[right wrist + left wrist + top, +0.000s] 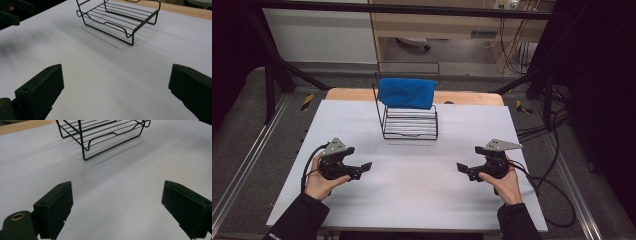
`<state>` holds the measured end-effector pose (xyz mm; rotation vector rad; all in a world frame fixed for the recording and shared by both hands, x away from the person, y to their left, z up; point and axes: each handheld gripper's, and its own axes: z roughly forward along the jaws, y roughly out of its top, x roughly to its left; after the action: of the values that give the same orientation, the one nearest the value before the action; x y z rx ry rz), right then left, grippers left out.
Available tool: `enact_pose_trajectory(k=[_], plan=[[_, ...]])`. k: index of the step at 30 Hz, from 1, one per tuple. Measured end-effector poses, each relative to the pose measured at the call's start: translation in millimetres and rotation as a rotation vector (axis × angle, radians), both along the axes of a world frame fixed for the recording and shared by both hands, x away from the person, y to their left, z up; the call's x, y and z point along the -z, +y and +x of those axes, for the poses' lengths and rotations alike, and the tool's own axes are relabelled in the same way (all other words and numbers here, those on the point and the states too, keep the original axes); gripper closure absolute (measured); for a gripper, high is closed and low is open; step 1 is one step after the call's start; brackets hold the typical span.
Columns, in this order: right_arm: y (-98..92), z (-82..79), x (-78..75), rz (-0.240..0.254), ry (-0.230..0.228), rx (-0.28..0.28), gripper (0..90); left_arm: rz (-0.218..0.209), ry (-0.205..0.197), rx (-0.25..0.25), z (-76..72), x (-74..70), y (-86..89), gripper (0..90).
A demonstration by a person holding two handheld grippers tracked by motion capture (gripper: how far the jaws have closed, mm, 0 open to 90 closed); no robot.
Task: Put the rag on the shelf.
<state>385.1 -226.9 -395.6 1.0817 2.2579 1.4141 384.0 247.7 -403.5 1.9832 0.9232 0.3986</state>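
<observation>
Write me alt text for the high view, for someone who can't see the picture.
A person's two hands each hold a black two-jaw gripper, left gripper and right gripper, both open and apart, low over a white table. Toward the far edge stands a black wire rack with a blue cloth draped over its top.

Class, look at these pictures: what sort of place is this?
Probably a lab recording bench: dark metal framing, loose cables on the floor, and a white table holding one black wire rack with a blue cloth.
</observation>
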Motion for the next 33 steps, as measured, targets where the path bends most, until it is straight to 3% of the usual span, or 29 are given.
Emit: enact_pose_trajectory(k=[6, 15, 23, 33], plan=[[-7.2, -7.3, 20.3, -0.024, 0.042, 0.000, 0.6, -0.027, -0.009, 0.000, -5.6, 15.6, 5.7, 10.5], [-19.9, -17.4, 40.0, -0.038, 0.071, 0.000, 0.6, 0.007, 0.013, 0.022, -10.8, 27.1, 8.2, 10.4], [-32.4, -23.3, 48.3, -0.038, 0.068, 0.023, 0.6, 0.024, 0.026, 0.031, -16.2, 35.8, 9.5, 10.3], [-32.1, -23.5, 50.5, -0.059, 0.080, 0.018, 0.6, 0.021, 0.033, 0.032, -17.3, 39.2, 10.4, 10.3]])
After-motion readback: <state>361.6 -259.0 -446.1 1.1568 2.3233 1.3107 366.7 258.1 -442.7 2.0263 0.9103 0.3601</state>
